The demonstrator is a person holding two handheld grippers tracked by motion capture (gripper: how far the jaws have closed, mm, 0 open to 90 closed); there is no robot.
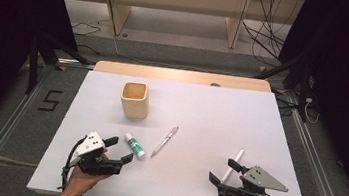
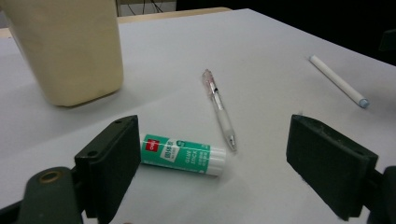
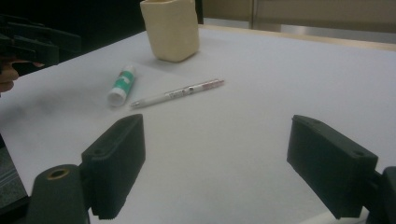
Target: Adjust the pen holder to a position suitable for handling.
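A cream square cup (image 1: pixel 135 100) stands upright at the table's back left. In front of it lie a green-and-white glue stick (image 1: pixel 135 145) and a clear pen (image 1: pixel 164 141), close together. My left gripper (image 1: pixel 120 149) is open near the front left, with the glue stick (image 2: pixel 182 155) lying just ahead of its left jaw and the pen (image 2: pixel 219 109) beyond. A white capped marker (image 1: pixel 233 164) lies at the front right, its near end beside my right gripper (image 1: pixel 222 170), which is open and holds nothing. From the right gripper view, the cup (image 3: pixel 170 28), glue stick (image 3: pixel 121 85) and pen (image 3: pixel 177 93) lie far ahead.
A white sheet (image 1: pixel 221 114) covers the table, with a wooden strip (image 1: pixel 183 75) bare along the back edge. Cables and black stand legs (image 1: pixel 41 56) lie on the floor around it. A "5" mark (image 1: pixel 50 100) is on the floor at left.
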